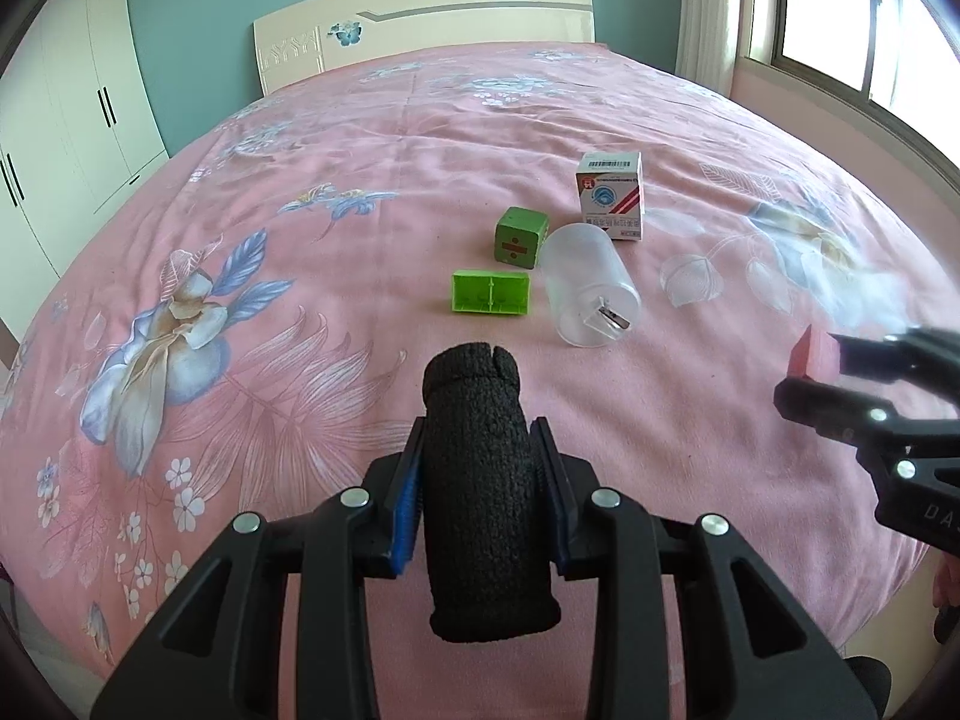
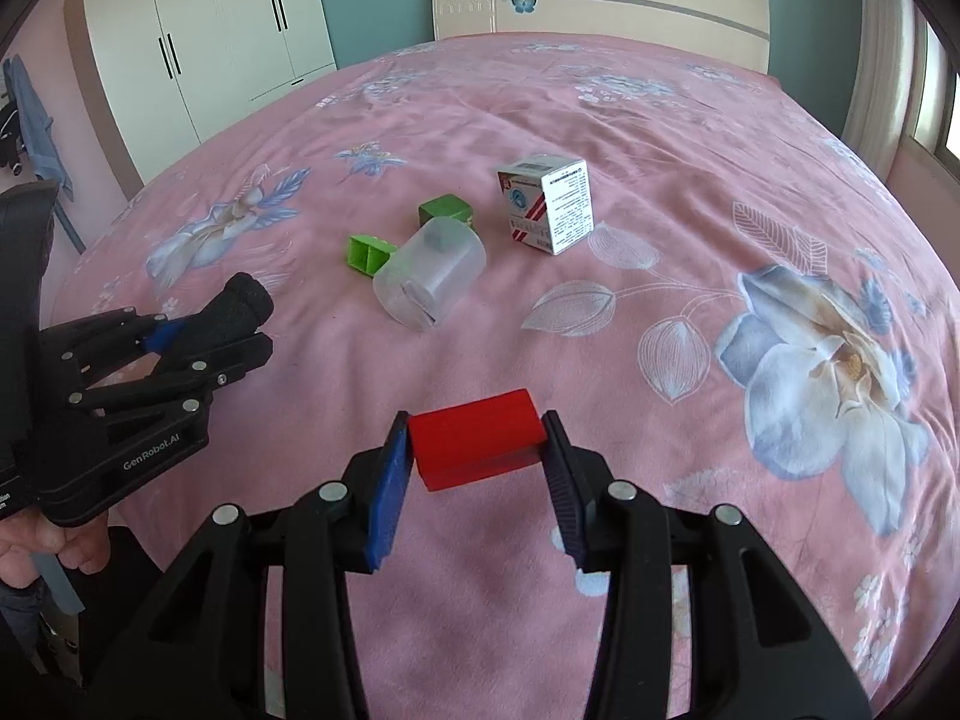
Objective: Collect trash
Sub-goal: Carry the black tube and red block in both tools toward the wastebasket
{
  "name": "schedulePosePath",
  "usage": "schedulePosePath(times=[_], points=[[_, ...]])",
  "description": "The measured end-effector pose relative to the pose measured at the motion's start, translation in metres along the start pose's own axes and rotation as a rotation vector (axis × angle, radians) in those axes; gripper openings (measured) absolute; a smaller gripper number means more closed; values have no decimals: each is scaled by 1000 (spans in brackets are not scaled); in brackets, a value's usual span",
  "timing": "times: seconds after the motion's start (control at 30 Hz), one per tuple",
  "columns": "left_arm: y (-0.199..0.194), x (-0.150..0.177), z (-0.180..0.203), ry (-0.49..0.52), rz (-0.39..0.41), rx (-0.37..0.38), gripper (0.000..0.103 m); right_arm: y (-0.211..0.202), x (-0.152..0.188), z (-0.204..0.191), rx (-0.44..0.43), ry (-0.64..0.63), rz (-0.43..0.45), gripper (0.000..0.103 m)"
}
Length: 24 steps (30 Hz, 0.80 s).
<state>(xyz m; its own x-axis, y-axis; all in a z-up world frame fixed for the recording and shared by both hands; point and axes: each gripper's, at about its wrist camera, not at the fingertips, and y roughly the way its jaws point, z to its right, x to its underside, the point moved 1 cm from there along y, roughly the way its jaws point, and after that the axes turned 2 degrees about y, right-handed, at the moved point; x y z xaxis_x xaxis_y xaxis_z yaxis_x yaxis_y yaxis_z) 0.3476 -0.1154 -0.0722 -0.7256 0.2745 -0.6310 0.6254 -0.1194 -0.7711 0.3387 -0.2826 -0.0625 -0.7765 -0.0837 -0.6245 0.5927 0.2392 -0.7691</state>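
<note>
A bed (image 1: 360,192) with a pink floral bedspread (image 2: 660,360) fills both views, its cream headboard (image 1: 456,12) against a teal wall, a white wardrobe (image 2: 198,30) off to one side and a window (image 1: 870,18) on the other.

The left gripper (image 1: 477,438) hovers above the near part of the bed, its jaws clenched on a black rolled fabric tube (image 1: 480,480) that stands out past the fingertips. The right gripper (image 2: 477,438) is well apart to its right, jaws clamped on the two ends of a red block (image 2: 477,441) held above the cover.

Farther out, near the middle of the bed, lies a cluster of small things. A clear plastic jar (image 1: 588,288) lies on its side with a small metal piece inside. Just behind it stands a white medicine box (image 1: 612,195). Beside the jar, a green cube (image 1: 519,237) sits upright, and a green open block (image 1: 491,294) lies just in front of it.
</note>
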Motion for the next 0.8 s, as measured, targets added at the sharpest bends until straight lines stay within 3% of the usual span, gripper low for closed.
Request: schedulePosePath(times=[0.5,0.8], points=[[-56,60,4,66,-22,51,36,-67,56,-62,-6,-106,7,44],[-89,90,8,93,-17,69,36,-103,87,-82,-17,-94,24,44]])
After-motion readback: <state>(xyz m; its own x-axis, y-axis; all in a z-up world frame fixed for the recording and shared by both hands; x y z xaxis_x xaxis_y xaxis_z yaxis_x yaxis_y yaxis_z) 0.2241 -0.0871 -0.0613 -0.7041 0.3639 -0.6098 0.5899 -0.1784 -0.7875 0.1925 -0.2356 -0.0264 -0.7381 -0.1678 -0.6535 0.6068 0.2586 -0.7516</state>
